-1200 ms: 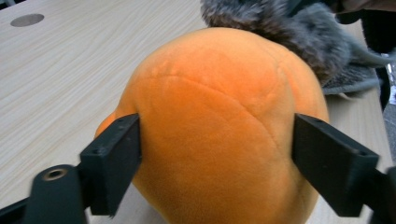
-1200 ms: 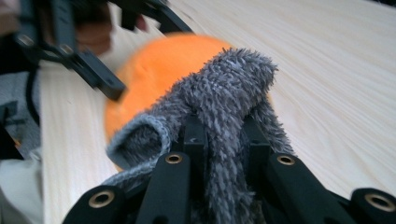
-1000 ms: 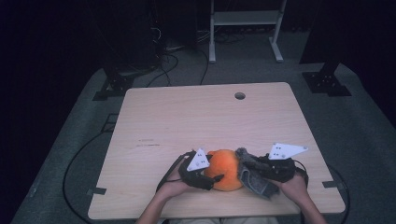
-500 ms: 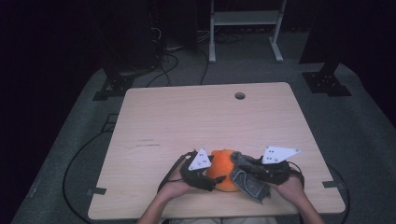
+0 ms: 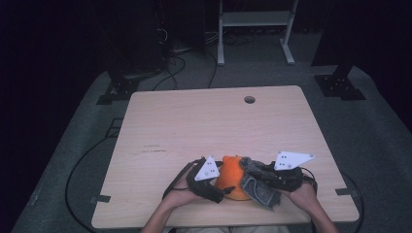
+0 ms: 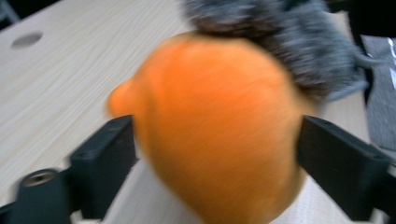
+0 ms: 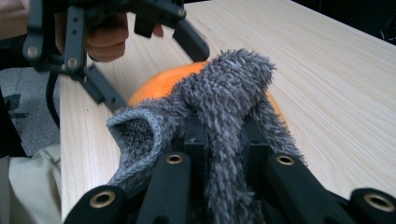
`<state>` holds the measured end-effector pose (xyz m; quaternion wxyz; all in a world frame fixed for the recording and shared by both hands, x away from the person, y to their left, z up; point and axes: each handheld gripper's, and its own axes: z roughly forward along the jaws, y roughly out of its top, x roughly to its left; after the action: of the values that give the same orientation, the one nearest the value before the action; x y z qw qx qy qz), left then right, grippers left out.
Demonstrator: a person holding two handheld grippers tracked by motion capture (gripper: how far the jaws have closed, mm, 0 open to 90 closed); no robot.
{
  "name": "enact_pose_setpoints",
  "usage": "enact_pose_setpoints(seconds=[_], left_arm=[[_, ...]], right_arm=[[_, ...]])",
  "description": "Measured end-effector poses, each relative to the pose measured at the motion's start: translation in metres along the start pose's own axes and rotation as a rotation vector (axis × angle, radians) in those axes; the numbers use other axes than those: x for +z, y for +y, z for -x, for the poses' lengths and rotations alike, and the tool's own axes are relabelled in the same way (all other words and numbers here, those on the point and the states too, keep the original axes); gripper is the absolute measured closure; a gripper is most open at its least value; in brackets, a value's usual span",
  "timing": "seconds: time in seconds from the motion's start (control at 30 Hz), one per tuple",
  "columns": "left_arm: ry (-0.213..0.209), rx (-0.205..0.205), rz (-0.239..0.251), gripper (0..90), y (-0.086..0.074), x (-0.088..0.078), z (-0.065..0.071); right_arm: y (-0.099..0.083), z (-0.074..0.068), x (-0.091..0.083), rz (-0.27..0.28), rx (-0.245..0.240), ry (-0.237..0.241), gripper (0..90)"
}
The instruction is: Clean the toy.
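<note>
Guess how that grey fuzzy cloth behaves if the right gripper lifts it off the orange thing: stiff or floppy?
Probably floppy: the grey cloth bunches and folds over the right gripper, whose jaws pinch it. Likely light, since its loose edge curls and droops beside the orange object. The shaggy pile suggests it will not slip easily, though it may drag on the orange surface.

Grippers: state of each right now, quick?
Left gripper: shut on the orange fruit, a jaw on each side.
Right gripper: shut on the grey cloth.

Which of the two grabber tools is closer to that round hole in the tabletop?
Right. The right gripper sits almost straight below the hole; the left gripper is lower and further left.
</note>
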<state>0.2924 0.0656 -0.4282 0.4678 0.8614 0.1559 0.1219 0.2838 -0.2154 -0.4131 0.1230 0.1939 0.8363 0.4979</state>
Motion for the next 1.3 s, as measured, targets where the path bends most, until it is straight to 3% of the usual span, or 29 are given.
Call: enact_pose_setpoints(seconds=[0.07, 0.13, 0.2, 0.27, 0.37, 0.43, 0.57, 0.63, 0.7, 0.77, 0.87, 0.93, 1.0, 1.07, 1.17, 1.23, 1.3], left_arm=[[-0.026, 0.002, 0.008, 16.0, -0.002, 0.003, 0.002], [-0.008, 0.021, 0.008, 22.4, -0.001, 0.005, 0.006], [-0.009, 0.017, 0.033, 24.7, 0.001, 0.006, 0.007], [-0.021, 0.043, 0.038, 25.5, 0.004, 0.007, 0.011], [-0.023, 0.082, 0.011, 26.6, 0.002, 0.008, 0.014], [-0.030, 0.068, 0.012, 28.5, -0.002, 0.006, 0.011], [-0.037, 0.037, -0.013, 28.2, -0.006, 0.006, 0.005], [-0.038, -0.004, 0.007, 20.6, -0.002, 0.005, 0.004], [-0.022, -0.071, 0.012, 11.8, 0.002, 0.007, 0.001], [-0.037, -0.089, 0.000, 11.6, 0.001, 0.011, 0.002], [-0.001, -0.019, 0.008, 23.9, 0.001, 0.011, 0.010], [0.011, 0.058, 0.000, 25.9, 0.007, 0.010, 0.017], [0.013, 0.141, -0.010, 26.7, 0.012, 0.011, 0.025], [0.021, 0.174, -0.019, 27.5, 0.012, 0.010, 0.028], [0.005, 0.126, -0.025, 27.5, 0.008, 0.009, 0.021], [-0.006, 0.079, -0.026, 20.5, 0.011, 0.007, 0.019], [-0.013, 0.027, -0.010, 13.7, 0.014, 0.008, 0.016]], right_arm=[[-0.002, 0.002, -0.002, -0.003, 0.009, -0.003, 76.4], [0.001, 0.002, -0.004, -0.003, 0.010, -0.013, 76.4], [0.010, -0.004, -0.008, 0.026, -0.022, -0.019, 76.4], [0.022, -0.016, -0.006, 0.051, -0.061, 0.008, 76.5], [0.027, -0.028, 0.010, -0.009, -0.105, 0.026, 76.5], [0.022, -0.023, 0.012, -0.005, -0.072, 0.042, 76.7], [0.009, -0.005, 0.003, -0.040, -0.039, -0.016, 76.6], [-0.001, 0.003, 0.000, -0.021, 0.016, 0.001, 76.6], [-0.002, 0.002, -0.002, -0.021, 0.016, -0.005, 76.6], [-0.001, -0.001, -0.001, -0.022, -0.001, 0.020, 76.6], [0.005, -0.003, -0.001, -0.039, -0.025, -0.002, 76.5], [0.013, -0.011, -0.005, -0.024, -0.059, -0.023, 76.5], [0.021, -0.019, -0.007, 0.009, -0.072, -0.008, 76.5], [0.024, -0.020, -0.006, 0.006, -0.081, -0.010, 76.6], [0.013, -0.010, -0.003, 0.005, -0.037, -0.001, 76.6], [0.007, -0.006, -0.003, 0.012, 0.003, 0.009, 76.7], [0.008, -0.009, -0.003, 0.013, -0.006, 0.001, 76.7]])
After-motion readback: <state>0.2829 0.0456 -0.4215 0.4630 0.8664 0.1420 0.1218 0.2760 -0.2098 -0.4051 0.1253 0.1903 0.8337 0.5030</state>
